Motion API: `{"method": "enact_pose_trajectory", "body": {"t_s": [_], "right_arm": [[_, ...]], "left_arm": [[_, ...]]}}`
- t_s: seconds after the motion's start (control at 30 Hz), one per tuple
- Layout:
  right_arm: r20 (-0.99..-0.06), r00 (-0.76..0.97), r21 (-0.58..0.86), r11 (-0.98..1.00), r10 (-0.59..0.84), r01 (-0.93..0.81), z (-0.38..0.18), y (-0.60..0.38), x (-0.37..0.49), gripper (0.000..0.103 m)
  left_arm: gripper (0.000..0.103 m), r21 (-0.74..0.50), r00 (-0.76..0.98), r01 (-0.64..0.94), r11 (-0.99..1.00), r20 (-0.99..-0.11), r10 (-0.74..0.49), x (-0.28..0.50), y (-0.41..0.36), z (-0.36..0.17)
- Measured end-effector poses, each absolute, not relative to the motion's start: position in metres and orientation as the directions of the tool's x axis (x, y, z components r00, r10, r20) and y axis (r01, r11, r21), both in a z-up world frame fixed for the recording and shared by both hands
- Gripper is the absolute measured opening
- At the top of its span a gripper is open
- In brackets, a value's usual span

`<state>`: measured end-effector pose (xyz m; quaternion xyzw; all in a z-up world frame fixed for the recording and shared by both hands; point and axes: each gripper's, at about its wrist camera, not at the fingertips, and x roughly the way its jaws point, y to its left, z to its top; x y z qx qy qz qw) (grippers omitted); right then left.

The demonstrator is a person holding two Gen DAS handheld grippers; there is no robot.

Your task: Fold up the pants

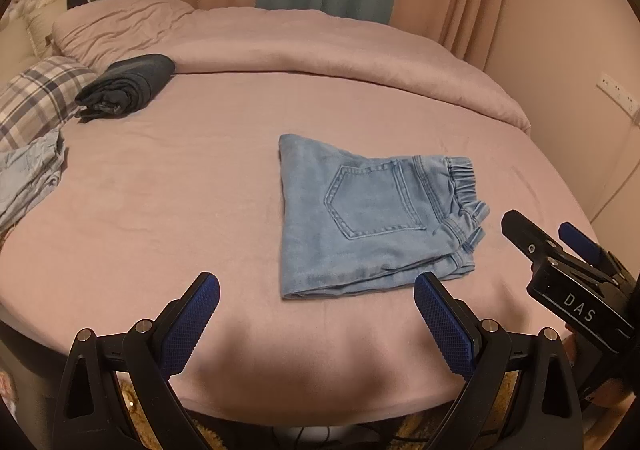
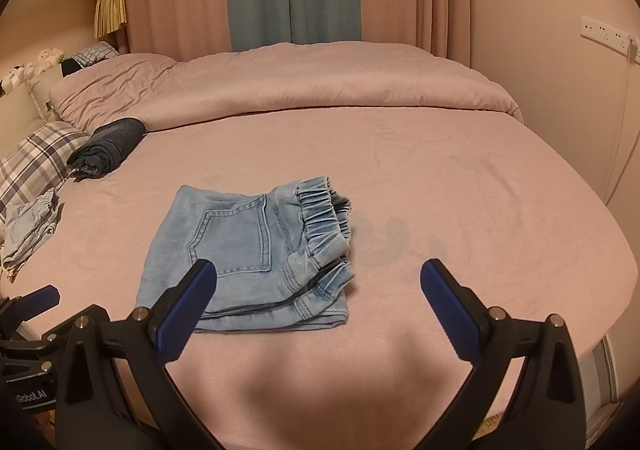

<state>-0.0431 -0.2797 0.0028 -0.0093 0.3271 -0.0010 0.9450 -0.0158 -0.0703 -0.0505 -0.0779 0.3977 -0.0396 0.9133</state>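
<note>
Over at the left, a dark folded garment (image 1: 126, 85) sits by the plaid pillow (image 1: 36, 97). Left hand-held gripper (image 1: 316, 292) hangs released, empty. Mid-bed (image 1: 200, 189), the light-blue pants (image 1: 368, 217) lie folded flat. Right hand-held gripper (image 2: 319, 276) released too, just short of them.

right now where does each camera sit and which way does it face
Left wrist: on the left gripper, at the bed's near edge, facing the folded light blue denim pants ahead and right; its open blue-padded fingers and the right gripper show.
Right wrist: on the right gripper, facing the pants ahead and left; its open fingers show.
Both share the pants, pink bedsheet and dark folded garment.
</note>
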Motion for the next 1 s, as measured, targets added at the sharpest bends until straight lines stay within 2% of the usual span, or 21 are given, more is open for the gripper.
{"method": "enact_pose_trajectory", "body": {"t_s": [1.0], "right_arm": [[-0.620, 0.785, -0.022, 1.000, -0.011, -0.004, 0.0026, -0.2782, -0.0445, 0.103]], "left_arm": [[0.097, -0.188, 0.693, 0.019, 0.982, -0.706, -0.149, -0.0154, -0.0688, -0.0464]]}}
